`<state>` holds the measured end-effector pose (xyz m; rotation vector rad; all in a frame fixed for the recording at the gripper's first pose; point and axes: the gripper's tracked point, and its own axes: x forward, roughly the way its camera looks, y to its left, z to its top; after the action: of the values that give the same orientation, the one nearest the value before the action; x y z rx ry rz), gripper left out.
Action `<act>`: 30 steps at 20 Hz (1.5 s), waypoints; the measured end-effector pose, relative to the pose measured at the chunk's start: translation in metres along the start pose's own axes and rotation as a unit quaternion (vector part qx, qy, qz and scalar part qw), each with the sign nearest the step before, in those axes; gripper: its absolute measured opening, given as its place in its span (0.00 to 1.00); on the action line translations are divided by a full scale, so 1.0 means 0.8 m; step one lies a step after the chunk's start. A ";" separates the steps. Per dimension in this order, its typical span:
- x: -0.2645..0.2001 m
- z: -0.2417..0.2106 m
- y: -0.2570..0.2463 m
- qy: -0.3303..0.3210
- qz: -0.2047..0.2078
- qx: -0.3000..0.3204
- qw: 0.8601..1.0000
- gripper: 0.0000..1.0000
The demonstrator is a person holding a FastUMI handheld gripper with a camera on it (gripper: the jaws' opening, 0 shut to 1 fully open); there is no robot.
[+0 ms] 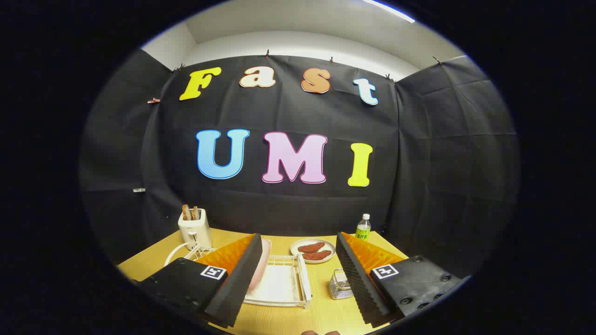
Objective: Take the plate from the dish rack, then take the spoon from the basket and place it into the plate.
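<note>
A pink plate [261, 265] stands on edge at the left side of the white dish rack [281, 284], half hidden behind my left finger. My gripper [296, 272] is open, its fingers spread wide with the rack between them and nothing held. A small wire basket [340, 286] sits just inside my right finger, to the right of the rack; I cannot make out a spoon in it.
A white toaster [195, 228] with toast stands at the back left of the wooden table [321, 311]. A plate of reddish sausages [313, 251] lies beyond the rack. A green-labelled bottle [363, 228] stands at the back right against the black cloth wall.
</note>
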<state>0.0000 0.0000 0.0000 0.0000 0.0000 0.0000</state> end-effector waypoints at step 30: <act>0.089 -0.029 0.056 0.138 0.053 -0.023 0.989 0.98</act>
<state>0.0714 0.0447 -0.0232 -0.0454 0.2769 0.1065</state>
